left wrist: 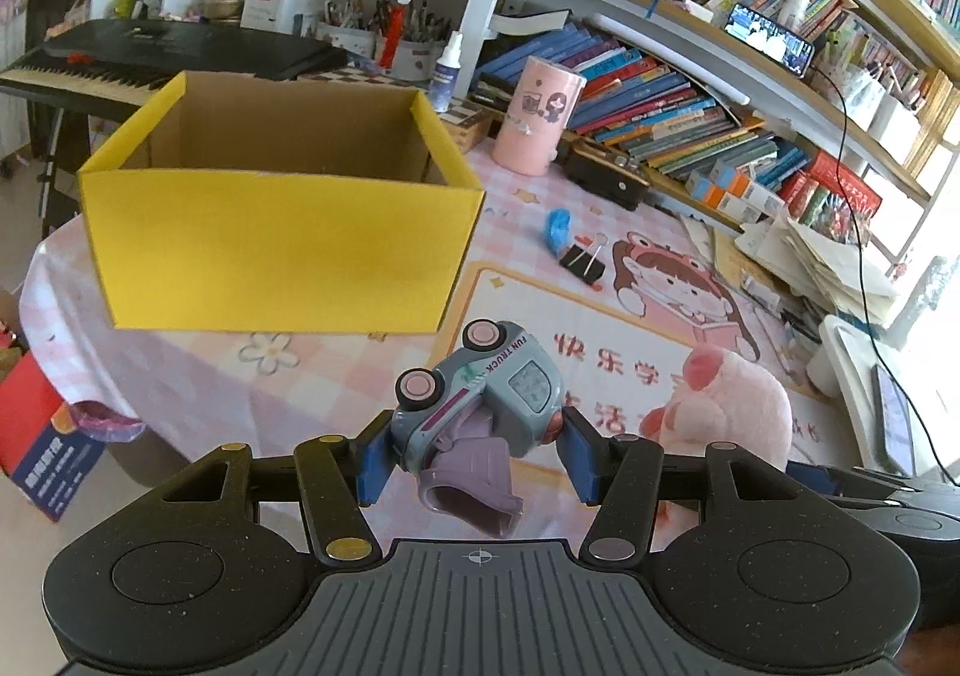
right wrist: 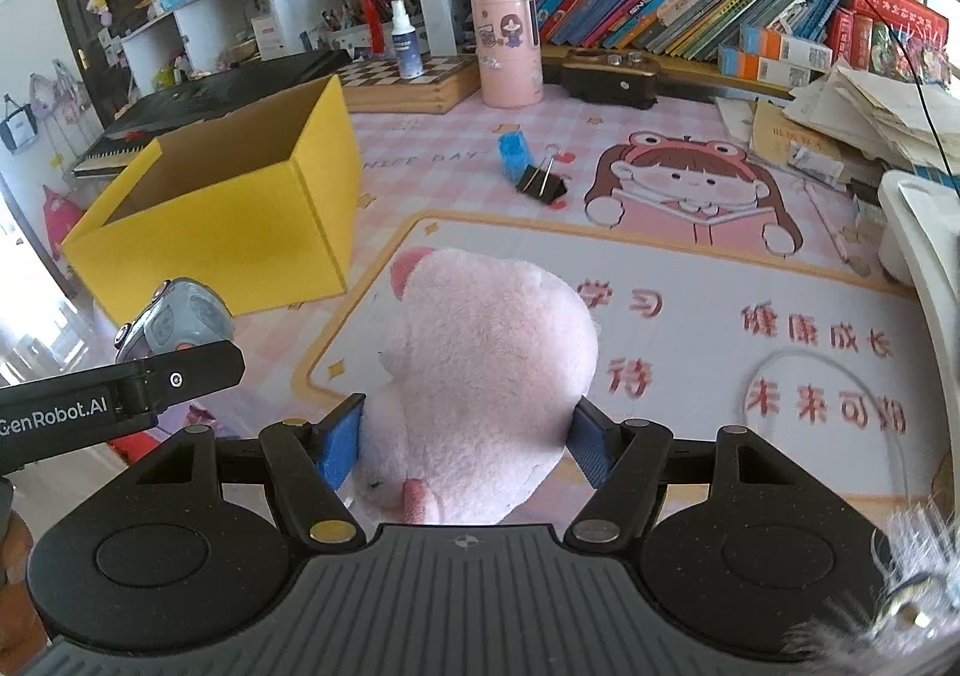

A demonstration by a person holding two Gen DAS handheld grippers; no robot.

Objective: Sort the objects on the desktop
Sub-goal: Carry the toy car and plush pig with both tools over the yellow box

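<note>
From my left wrist camera I see the left gripper clamped on a grey-blue toy truck, its blue fingers pressing on either side of the body; the truck is tipped on its side with two pink wheels facing up and to the left, and a purple part hangs below it towards the camera (the lettering on its flank reads FUN TRUCK). It is held above the pink desk, just in front of the yellow cardboard box, which stands open at the top and shows a bare brown inside. My right gripper is closed on a pink plush toy, whose soft body bulges up between the fingers and hides much of the mat printed with a cartoon girl. In the right view the truck and the left gripper's black arm sit at the left edge, beside the box's near corner. Farther back on the desk lie a black binder clip touching a small blue object, and behind them a pink cylindrical container stands upright near the row of books.
</note>
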